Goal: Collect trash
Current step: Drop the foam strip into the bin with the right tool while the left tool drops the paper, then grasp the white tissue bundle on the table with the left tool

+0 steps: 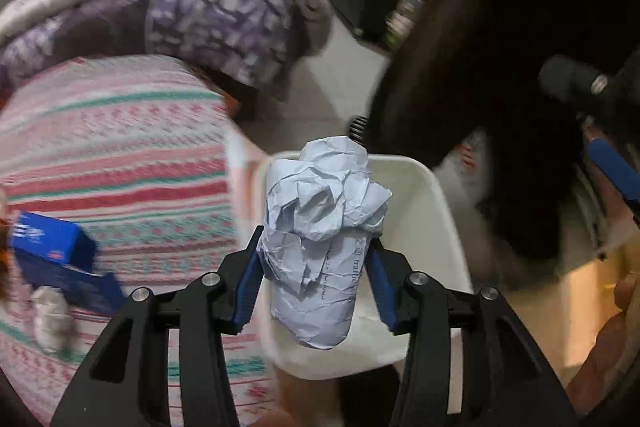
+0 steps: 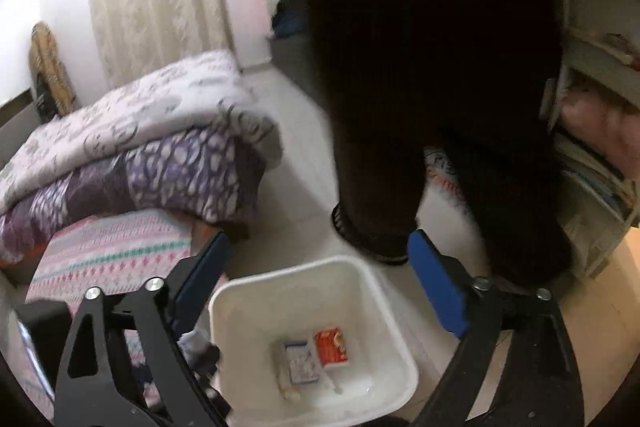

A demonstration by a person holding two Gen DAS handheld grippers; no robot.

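Crumpled pale-blue paper wad [image 1: 320, 239], faint print, over white bin [image 1: 424, 195]

Crumpled pale-blue paper wad [image 1: 316, 239] stood upright above white bin [image 2: 280, 279]; red packet [image 2: 330, 346] and blue-white packet [image 2: 300, 361] lay inside.

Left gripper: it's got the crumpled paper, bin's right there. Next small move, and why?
Probably open the left gripper and let the crumpled paper drop. The left wrist view shows the paper clamped between the blue pads with the white bin directly behind and below it. The right gripper is already open and empty over the same bin, where a red packet already lies.
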